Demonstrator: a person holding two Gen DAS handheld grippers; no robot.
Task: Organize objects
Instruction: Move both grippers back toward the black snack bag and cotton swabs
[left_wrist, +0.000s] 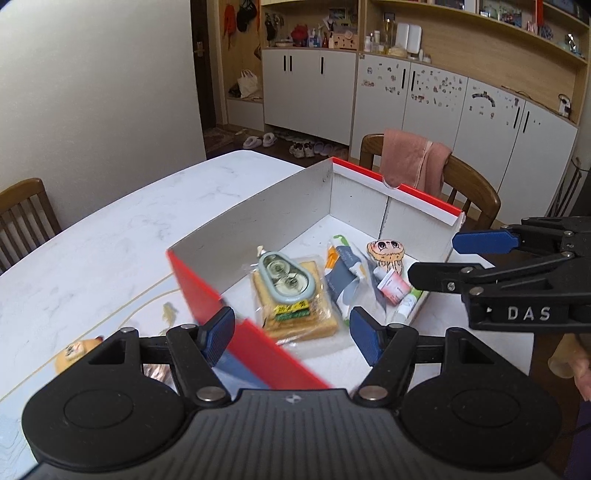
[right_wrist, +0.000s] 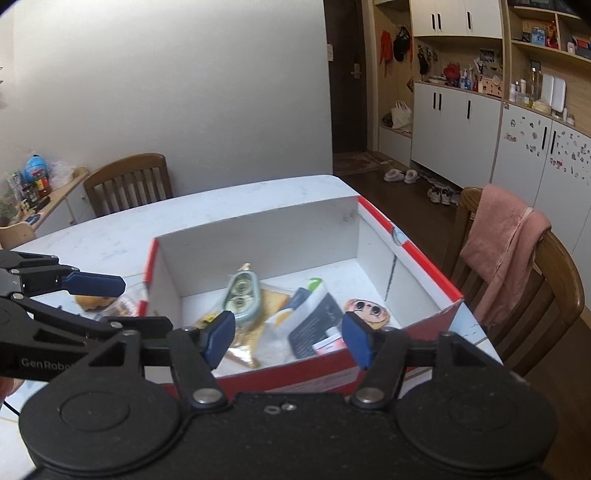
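Note:
A red-and-white cardboard box (left_wrist: 280, 206) (right_wrist: 258, 236) stands on the white table. Inside lie a packaged sandwich (left_wrist: 299, 317), a pale green oval gadget (left_wrist: 286, 278) (right_wrist: 242, 297) on top of it, a grey-and-white pouch (left_wrist: 343, 273) (right_wrist: 314, 321), a cartoon-face sticker (left_wrist: 386, 251) (right_wrist: 367, 312) and a pink-and-white tube (left_wrist: 397, 290). My left gripper (left_wrist: 291, 332) is open and empty over the box's near wall. My right gripper (right_wrist: 288, 336) is open and empty above the box's near edge; it also shows in the left wrist view (left_wrist: 436, 258).
A wrapped snack (left_wrist: 75, 352) (right_wrist: 98, 301) lies on the table outside the box on the left. Wooden chairs stand around the table, one with a pink towel (left_wrist: 413, 158) (right_wrist: 506, 236). Cabinets and shelves line the far wall.

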